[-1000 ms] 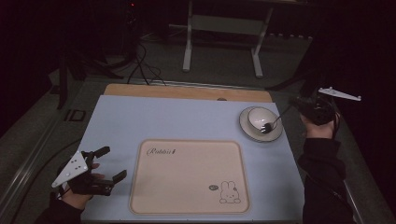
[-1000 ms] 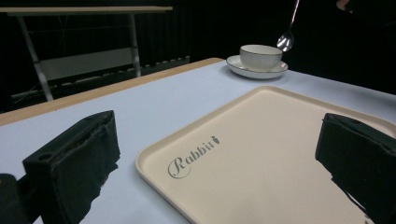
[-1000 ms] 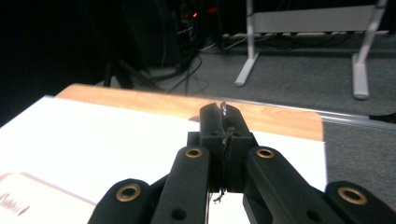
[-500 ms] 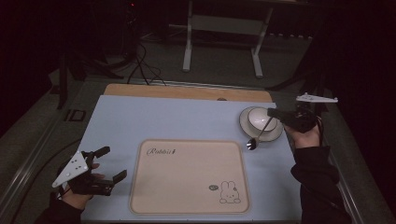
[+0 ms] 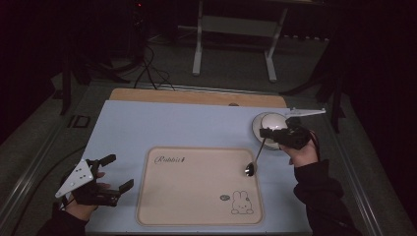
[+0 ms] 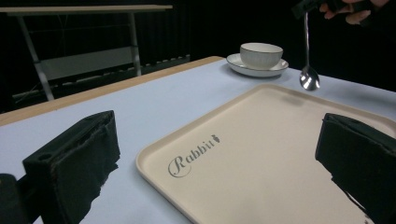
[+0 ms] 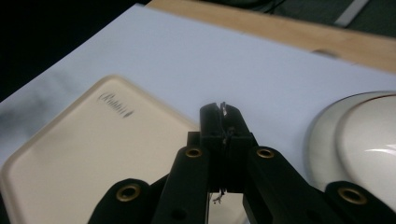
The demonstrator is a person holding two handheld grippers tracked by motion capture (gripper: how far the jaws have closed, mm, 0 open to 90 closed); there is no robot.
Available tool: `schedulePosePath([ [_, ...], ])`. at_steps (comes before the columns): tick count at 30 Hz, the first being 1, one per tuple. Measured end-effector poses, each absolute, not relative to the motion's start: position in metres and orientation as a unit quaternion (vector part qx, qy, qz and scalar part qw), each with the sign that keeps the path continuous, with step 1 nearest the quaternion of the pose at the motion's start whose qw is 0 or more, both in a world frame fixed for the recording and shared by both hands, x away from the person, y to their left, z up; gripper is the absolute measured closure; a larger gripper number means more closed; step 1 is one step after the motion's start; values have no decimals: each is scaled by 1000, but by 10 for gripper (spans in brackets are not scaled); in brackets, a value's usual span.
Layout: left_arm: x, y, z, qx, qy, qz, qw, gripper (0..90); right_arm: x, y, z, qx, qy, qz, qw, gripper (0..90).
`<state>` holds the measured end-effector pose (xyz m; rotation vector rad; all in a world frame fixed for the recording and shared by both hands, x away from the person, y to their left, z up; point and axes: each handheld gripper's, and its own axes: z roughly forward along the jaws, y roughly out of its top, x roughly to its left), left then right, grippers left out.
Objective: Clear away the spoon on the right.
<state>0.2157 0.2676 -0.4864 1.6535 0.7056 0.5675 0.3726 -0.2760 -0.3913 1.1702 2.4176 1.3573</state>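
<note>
High view shows the right gripper [image 5: 268,132] clamped on the top of a metal spoon's [image 5: 255,157] handle, so the spoon hangs below and slightly ahead of its jaws, bowl downward. The spoon bowl sits over the near right edge of the cream tray [image 5: 196,206], right at its rim; whether it touches the tray or hangs just clear is hard to tell from above. In the left gripper view the spoon [image 6: 308,70] looks lifted, its bowl a little above the tray's [image 6: 261,154] far edge.

Just behind the right gripper stands a white cup [image 5: 273,122] on a saucer [image 5: 256,132], close beside the jaws. In the right gripper view the jaws are pressed together on the thin handle [image 7: 223,109], the saucer [image 7: 327,135] bulks at their right, and the tray [image 7: 93,154] spreads to their left with its printed corner farthest off.

Ahead of the right gripper, toward the tray's middle, the tray surface is bare apart from its printed lettering and rabbit figure. The pale blue mat [image 5: 172,128] lies open beyond the tray's far edge.

The left gripper [image 5: 113,172] rests low, off the tray's left edge, its jaws spread wide with nothing between them; the tray's left rim runs just ahead of them.
</note>
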Motion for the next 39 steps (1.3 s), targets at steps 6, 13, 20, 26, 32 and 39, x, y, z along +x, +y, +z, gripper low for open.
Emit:
schedulePosePath([
  [6, 216, 267, -486, 710, 302, 243, 587, 0, 367, -254, -402, 365, 822, 436, 36, 898],
  [13, 216, 267, -487, 710, 303, 243, 587, 0, 362, -235, -414, 339, 842, 420, 2, 898],
  [20, 216, 267, -487, 711, 302, 243, 587, 0, 352, -216, -422, 305, 854, 419, -34, 898],
  [26, 216, 267, -487, 711, 303, 243, 587, 0, 350, -206, -431, 292, 858, 418, -60, 897],
  [32, 216, 267, -487, 711, 303, 242, 587, 0, 359, -206, -436, 316, 856, 406, -59, 883],
  [39, 216, 267, -487, 711, 303, 243, 587, 0, 371, -205, -449, 353, 852, 384, -40, 846],
])
